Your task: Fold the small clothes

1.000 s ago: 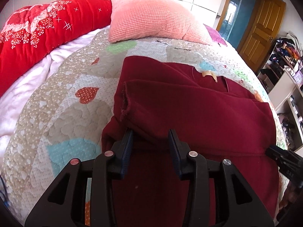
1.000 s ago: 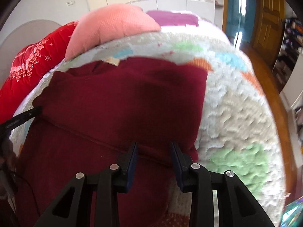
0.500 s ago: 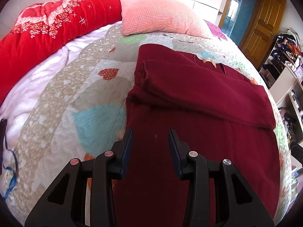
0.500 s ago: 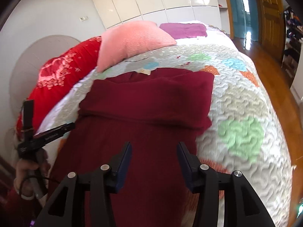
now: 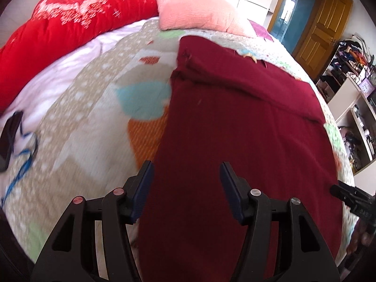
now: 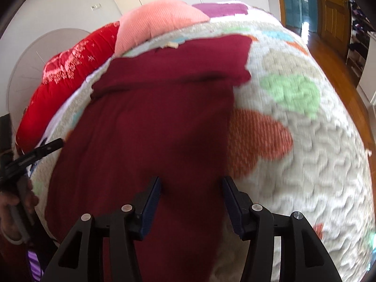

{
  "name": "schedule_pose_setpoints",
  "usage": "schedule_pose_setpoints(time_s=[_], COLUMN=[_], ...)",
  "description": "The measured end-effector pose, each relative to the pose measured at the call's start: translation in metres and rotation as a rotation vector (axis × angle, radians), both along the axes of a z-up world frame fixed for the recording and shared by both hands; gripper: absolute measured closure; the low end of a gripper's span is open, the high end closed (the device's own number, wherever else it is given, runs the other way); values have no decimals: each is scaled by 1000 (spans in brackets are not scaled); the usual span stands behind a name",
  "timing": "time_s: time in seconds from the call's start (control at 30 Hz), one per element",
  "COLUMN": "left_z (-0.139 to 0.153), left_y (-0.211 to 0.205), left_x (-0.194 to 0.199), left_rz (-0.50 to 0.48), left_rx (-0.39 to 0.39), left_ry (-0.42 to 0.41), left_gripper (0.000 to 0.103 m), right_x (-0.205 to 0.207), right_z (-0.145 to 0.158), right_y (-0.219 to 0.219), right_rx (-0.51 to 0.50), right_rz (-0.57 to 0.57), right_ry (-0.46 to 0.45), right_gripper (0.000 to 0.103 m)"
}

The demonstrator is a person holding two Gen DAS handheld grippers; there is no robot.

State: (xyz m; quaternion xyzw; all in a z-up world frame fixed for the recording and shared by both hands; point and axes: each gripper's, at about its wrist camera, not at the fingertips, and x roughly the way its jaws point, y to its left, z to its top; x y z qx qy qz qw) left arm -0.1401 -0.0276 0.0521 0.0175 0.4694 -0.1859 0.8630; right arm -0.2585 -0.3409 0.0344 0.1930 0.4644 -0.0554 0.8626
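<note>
A dark red garment (image 5: 235, 129) lies flat on the patchwork quilt (image 5: 82, 129), sleeves folded across its upper part, a tan neck label (image 5: 250, 57) at the far end. My left gripper (image 5: 185, 188) is open and empty, hovering over the garment's near left edge. In the right wrist view the same garment (image 6: 152, 122) fills the middle; my right gripper (image 6: 191, 199) is open and empty over its near right edge. The right gripper's tip also shows at the left view's right edge (image 5: 350, 199), and the left gripper's tip shows in the right wrist view (image 6: 35, 155).
A pink pillow (image 5: 197, 11) and a red duvet (image 5: 58, 37) lie at the bed's head. A dark object with a blue cord (image 5: 11, 136) lies at the left. Shelves (image 5: 352, 89) and a wooden door (image 5: 322, 28) stand to the right of the bed.
Both grippers have drawn back from the folded sleeves toward the garment's near hem and opened wider. The garment has not moved.
</note>
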Motion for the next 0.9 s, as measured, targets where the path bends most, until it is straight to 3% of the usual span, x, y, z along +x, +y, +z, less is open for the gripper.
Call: schedule_pose_setpoints(time_s=[0.1, 0.17, 0.33, 0.47, 0.6, 0.63, 0.67, 0.73, 0.9], left_z=[-10, -20, -25, -27, -28, -28, -28, -27, -25], left_y=[10, 12, 16, 16, 17, 17, 17, 18, 25], left_x=[-13, -17, -24, -27, -27, -27, -28, -29, -39], left_rz=[5, 0, 17, 15, 17, 18, 18, 18, 8], left_rx=[25, 52, 40, 45, 41, 40, 40, 38, 30], left_ry=[20, 39, 40, 38, 39, 40, 39, 40, 53], left_gripper=[45, 45, 45, 43, 43, 43, 43, 43, 43], right_x=[-10, -11, -18, -26, -38, -41, -45, -52, -76], right_z=[-5, -3, 1, 1, 8, 8, 7, 5, 8], right_y=[2, 8, -4, -15, -19, -19, -20, -17, -12], right_rx=[15, -57, -70, -52, 44, 67, 108, 126, 124], right_rz=[23, 44, -10, -25, -40, -44, -41, -26, 31], right_ry=[-30, -41, -71, -58, -81, -81, -76, -67, -39], right_gripper=[56, 88, 94, 94, 91, 83, 67, 53, 53])
